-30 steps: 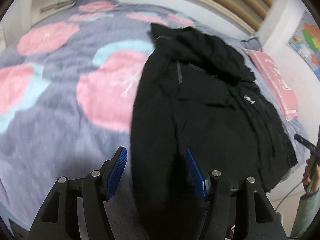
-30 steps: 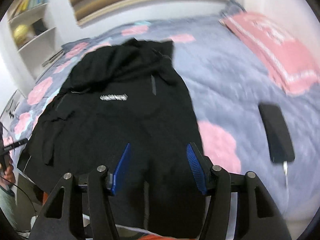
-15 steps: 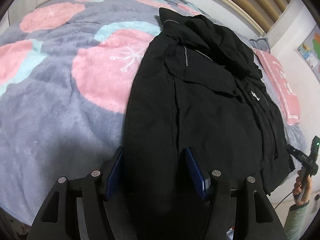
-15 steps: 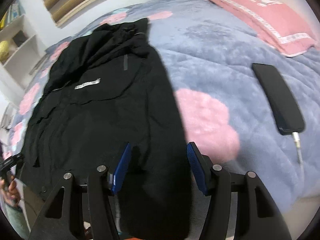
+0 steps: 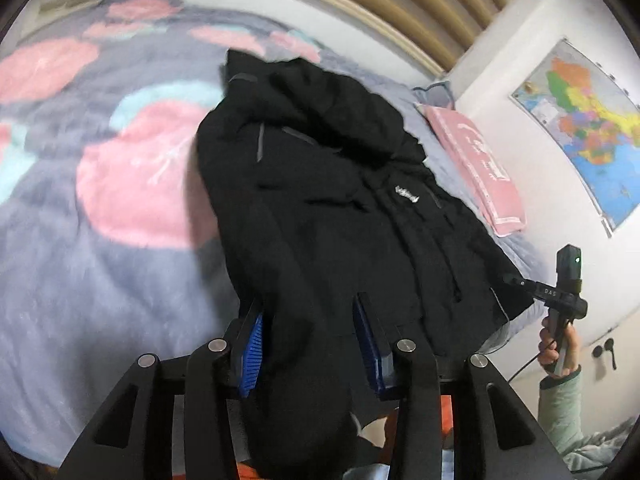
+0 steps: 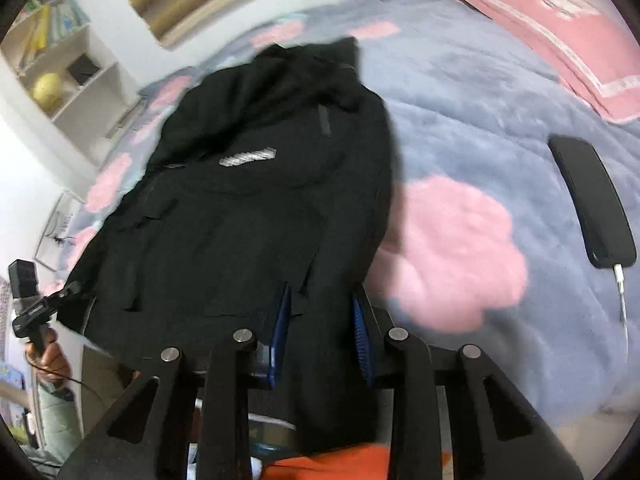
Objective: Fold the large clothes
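A black hooded jacket (image 5: 320, 200) lies lengthwise on the bed, hood at the far end and hem toward me. My left gripper (image 5: 308, 312) has its jaws closing, and its blue pads press on a bunched corner of the hem. In the right wrist view the same jacket (image 6: 248, 208) shows a silver chest logo. My right gripper (image 6: 320, 304) is also closing, pads pinching the hem's other corner. Both near corners are raised a little off the blanket, with a shadow along each side edge.
The bed has a fluffy grey-blue blanket (image 5: 80, 240) with pink blobs. A pink pillow (image 6: 560, 28) lies at the far right, and a black phone (image 6: 592, 200) on a cable is beside the jacket. A shelf unit (image 6: 60, 68) stands left and a wall map (image 5: 588, 120) right.
Both grippers have narrowed onto the jacket hem that lay loose between their pads. The hem has lifted off the blanket, and both cameras have tilted up.
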### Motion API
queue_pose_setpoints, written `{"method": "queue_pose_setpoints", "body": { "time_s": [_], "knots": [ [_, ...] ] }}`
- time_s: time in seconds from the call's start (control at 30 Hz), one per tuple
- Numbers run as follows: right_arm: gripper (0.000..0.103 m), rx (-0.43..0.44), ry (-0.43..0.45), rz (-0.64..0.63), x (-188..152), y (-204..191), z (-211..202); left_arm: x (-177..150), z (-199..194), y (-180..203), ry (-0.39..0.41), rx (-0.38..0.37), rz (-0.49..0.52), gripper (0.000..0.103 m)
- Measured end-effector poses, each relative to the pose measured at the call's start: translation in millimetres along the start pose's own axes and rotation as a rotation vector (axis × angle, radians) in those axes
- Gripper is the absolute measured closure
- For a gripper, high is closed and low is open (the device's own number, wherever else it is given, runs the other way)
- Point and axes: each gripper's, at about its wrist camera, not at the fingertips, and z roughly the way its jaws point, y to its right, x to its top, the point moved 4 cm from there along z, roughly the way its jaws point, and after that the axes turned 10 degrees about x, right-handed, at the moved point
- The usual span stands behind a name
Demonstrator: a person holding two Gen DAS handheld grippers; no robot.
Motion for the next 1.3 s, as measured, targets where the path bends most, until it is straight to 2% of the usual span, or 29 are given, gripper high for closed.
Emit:
{"method": "queue_pose_setpoints", "body": {
  "time_s": [0.1, 0.27, 0.37, 0.43, 0.47, 0.5, 0.53, 0.6, 0.7, 0.93, 1.2, 1.3],
  "knots": [
    [0.069, 0.022, -0.014, -0.011, -2, -11, 6, -4, 12, -4, -0.023, -0.038, -0.042, 0.061],
    [0.065, -0.018, -0.079, 0.060, -25, 7, 33, -42, 30, -20, -0.096, 0.101, -0.050, 0.061],
    [0.061, -0.025, -0.128, 0.086, -47, 15, 38, -56, 23, -25, -0.091, 0.111, -0.064, 0.059],
    [0.061, -0.015, -0.116, 0.080, -55, 13, 34, -54, 23, -26, -0.087, 0.106, -0.081, 0.059],
    [0.064, -0.015, -0.108, 0.071, -53, 12, 33, -50, 24, -26, -0.087, 0.109, -0.091, 0.062],
    [0.073, -0.025, -0.088, 0.067, -50, 11, 30, -48, 24, -24, -0.080, 0.114, -0.092, 0.081],
    [0.085, -0.030, -0.072, 0.070, -46, 9, 28, -45, 23, -21, -0.068, 0.124, -0.083, 0.091],
    [0.088, -0.019, -0.025, 0.066, -35, 3, 19, -38, 17, -12, -0.034, 0.144, -0.056, 0.094],
    [0.089, 0.015, 0.043, 0.034, -20, -11, 1, -19, -8, -3, 0.068, 0.101, -0.057, 0.094],
    [0.089, 0.077, 0.104, -0.009, 24, -36, -19, 45, -43, 1, 0.217, -0.011, -0.091, 0.094],
    [0.089, 0.099, 0.190, -0.023, 87, -41, -38, 114, -49, 9, 0.290, -0.084, -0.099, 0.093],
    [0.089, 0.105, 0.208, -0.021, 114, -44, -34, 139, -46, 10, 0.308, -0.093, -0.094, 0.093]
  ]
}}
